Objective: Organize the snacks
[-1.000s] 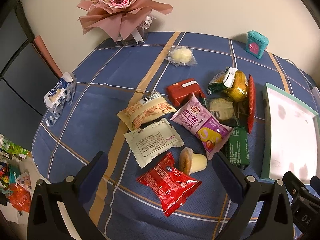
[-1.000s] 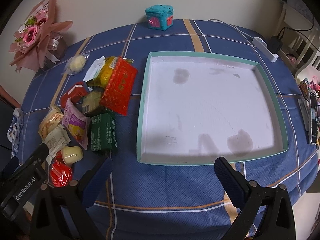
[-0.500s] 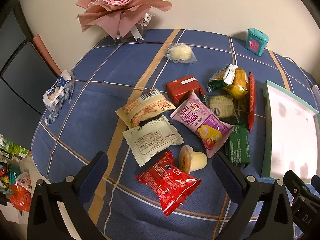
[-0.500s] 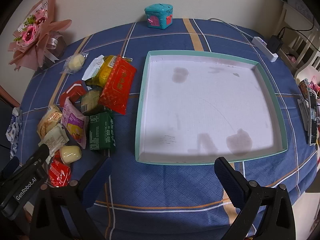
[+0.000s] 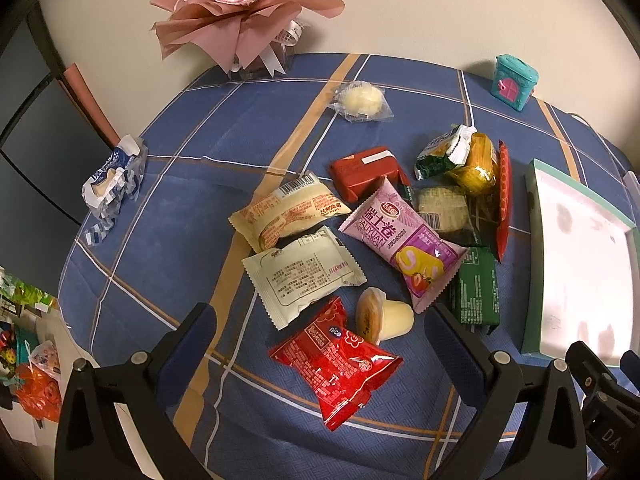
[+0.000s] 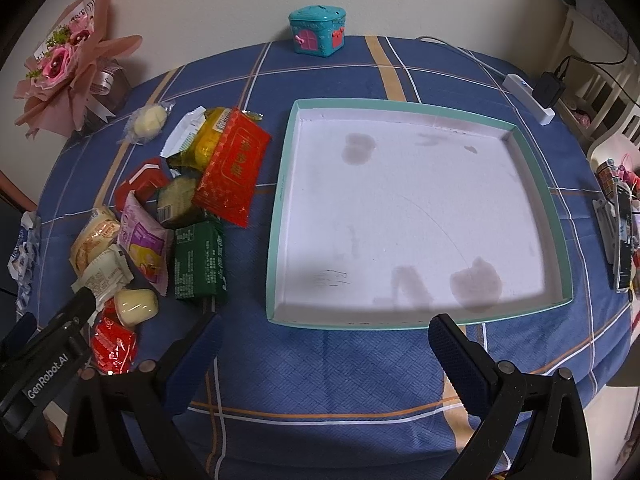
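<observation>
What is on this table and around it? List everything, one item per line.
Tray: 1, teal rim, white floor, nothing in it, right of the snacks.
Red crinkly packet: 1, nearest the left gripper.
Jelly cup: 1, pale yellow, on its side beside the red packet.
White packet: 1, label up.
Cream bread packet: 1.
Pink roll packet: 1.
Green packet: 1, nearest the tray.
Red flat pouch: 1, atop the pile.
Clear-wrapped bun: 1, apart, far side.
Bouquet: 1, pink, against the wall.
Toy house: 1, teal.
Left gripper: open.
Right gripper: open.
</observation>
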Tool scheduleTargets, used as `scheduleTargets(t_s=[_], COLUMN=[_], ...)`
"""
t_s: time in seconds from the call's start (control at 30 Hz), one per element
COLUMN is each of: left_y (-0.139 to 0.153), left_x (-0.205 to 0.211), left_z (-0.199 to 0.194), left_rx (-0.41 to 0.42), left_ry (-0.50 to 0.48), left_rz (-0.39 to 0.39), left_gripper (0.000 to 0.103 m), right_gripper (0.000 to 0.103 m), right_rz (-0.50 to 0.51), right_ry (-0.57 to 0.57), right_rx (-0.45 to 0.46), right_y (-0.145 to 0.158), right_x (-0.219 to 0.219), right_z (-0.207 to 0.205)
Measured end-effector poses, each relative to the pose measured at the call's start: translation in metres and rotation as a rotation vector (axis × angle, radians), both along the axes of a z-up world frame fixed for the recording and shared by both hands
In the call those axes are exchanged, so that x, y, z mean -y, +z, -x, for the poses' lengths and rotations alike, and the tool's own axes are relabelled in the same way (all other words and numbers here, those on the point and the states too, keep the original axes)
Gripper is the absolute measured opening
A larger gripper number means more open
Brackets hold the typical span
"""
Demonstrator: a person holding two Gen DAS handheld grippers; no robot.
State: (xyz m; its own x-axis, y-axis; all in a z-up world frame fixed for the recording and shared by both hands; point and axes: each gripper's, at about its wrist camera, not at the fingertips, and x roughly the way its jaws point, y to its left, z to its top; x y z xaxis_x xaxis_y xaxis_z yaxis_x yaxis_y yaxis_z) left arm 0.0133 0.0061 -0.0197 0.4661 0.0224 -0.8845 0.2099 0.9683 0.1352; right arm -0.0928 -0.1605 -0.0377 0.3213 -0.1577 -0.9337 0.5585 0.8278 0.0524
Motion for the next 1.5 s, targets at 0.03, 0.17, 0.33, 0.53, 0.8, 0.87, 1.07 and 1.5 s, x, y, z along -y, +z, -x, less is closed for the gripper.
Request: scheduleTargets(t_s=[0.03, 0.17, 0.33, 0.53, 0.8, 0.87, 1.07, 1.5], left_y=[0.0, 0.0, 0.0, 0.003, -0.01, -0.016, -0.037, -0.064], left_x=[0.0, 0.0, -0.001, -0.015, -0.053, -0.058, -0.063, -0.047], left_z=[0.0, 0.0, -0.001, -0.006, -0.029, -0.029, -0.031, -0.029], left_rx=[0.0, -0.001, -0.006, -0.033, -0.1, -0.119, -0.203, -0.312], left_ry=[0.0, 0.0, -0.001, 0.015, 0.077, 0.09, 0.125, 0.091], left_rz=[0.0, 0.0, 0.008, 0.047, 0.107, 0.127, 0.196, 0.254], left_gripper=[0.103, 0.103, 0.103, 0.103, 0.103, 0.103, 0.102, 0.089], right_gripper=[0.103, 0.103, 0.103, 0.103, 0.103, 0.103, 0.094, 0.077], right_rz=[0.0, -0.003, -0.014, -0.019, -0.036, -0.055, -0.091, -0.115], right_ry=[0.0, 0.0, 0.003, 0.047, 0.137, 0.15, 0.142, 0.184], right_rx=[0.0, 0.001, 0.008, 0.036, 0.057, 0.048, 0.013, 0.0], right_y=[0.0, 0.0, 0.001, 0.007, 0.003, 0.001, -0.015, -0.035], right_x=[0.0, 0.0, 0.0, -0.015, -0.049, -0.055, -0.049, -0.052], right_z=[0.0, 0.0, -0.001, -0.014, -0.047, -0.053, -0.069, -0.1])
